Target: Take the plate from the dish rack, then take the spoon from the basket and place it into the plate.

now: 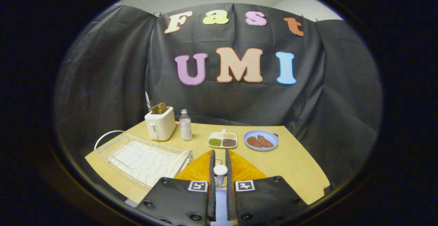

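Black cloth walled one tan worktop (297,161) carrying one white wire dish rack (142,161), one white toaster (159,124), one bottle (185,125), one divided tray (222,140) and one blue plate (261,140) with two brown patties. One hand-held gripper (220,181) pinched one white-handled spoon (220,172) over an orange basket (244,169).

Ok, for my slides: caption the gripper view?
Fingers grip a white spoon at the orange basket, dish rack alongside.
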`<state>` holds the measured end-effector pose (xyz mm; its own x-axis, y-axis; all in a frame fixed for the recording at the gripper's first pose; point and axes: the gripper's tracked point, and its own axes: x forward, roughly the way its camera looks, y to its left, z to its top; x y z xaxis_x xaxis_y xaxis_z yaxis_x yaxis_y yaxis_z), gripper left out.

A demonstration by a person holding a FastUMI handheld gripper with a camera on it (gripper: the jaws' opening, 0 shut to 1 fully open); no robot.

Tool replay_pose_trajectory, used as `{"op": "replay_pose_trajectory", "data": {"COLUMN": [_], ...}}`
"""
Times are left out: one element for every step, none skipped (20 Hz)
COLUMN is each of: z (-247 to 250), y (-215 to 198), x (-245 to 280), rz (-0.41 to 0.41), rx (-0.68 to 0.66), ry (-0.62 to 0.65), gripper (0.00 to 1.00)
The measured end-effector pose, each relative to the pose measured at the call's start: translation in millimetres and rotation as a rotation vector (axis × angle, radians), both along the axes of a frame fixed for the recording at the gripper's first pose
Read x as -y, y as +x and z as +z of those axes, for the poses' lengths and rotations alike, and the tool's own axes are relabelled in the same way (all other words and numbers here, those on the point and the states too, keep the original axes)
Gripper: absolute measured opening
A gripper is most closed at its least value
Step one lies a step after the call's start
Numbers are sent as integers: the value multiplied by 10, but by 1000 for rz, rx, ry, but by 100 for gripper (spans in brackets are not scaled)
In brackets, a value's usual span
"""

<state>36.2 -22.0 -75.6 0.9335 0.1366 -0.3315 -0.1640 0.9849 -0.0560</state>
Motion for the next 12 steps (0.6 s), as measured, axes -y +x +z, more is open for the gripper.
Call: {"op": "replay_pose_trajectory", "data": {"z": [-33,-63,-95,-138,-199,-260,-319,-365,-416,-453,-515,-559], "y": [-31,-65,-96,-130,-164,-193,-229,-259,-293,-323,-350,-375], "x": [34,67,99,122,129,150,160,163,156,153,152,154], "rz": [-13,-25,-38,-48,-60,-70,-80,-89,-96,-104,-111,-120], "rx": [-6,-13,-19,-26,-34,-43,-49,-53,-57,-59,-60,-59], "ry": [4,7,13,21,28,33,40,47,59,74,89,101], "gripper": [15,15,15,15,15,15,15,15,15,15,15,15]}}
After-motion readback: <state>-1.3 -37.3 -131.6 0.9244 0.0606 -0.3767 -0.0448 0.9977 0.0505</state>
